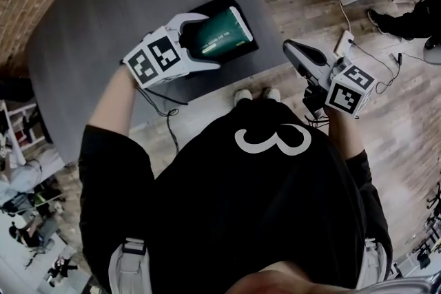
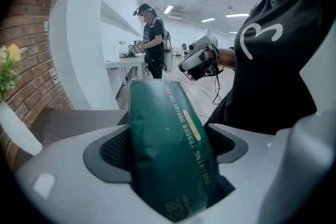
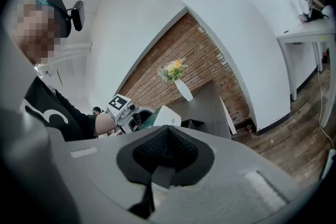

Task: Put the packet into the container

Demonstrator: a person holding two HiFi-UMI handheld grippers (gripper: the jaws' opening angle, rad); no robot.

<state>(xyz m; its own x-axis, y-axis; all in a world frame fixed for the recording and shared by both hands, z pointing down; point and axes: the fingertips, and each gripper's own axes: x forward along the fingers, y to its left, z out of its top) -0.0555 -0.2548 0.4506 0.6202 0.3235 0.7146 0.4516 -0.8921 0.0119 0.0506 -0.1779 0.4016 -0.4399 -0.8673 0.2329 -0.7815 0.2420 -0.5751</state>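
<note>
A dark green packet [image 1: 222, 33] with gold lettering is held above the black container [image 1: 249, 46] on the grey table [image 1: 89, 31]. My left gripper [image 1: 207, 43] is shut on the packet, one jaw on each side. In the left gripper view the packet [image 2: 165, 149] fills the gap between the jaws of the left gripper [image 2: 168, 136] and points away from me. My right gripper [image 1: 292, 49] hangs off the table's right edge, over the wooden floor, shut and holding nothing. From the right gripper [image 3: 159, 162] view, the packet [image 3: 157, 116] and the container [image 3: 191, 124] show far off.
A white vase of flowers [image 3: 181, 86] stands on the table's far end by a brick wall [image 3: 210, 55]. Cables and a white power strip [image 1: 343, 42] lie on the floor at the right. Another person [image 2: 153, 42] stands at a distant white desk.
</note>
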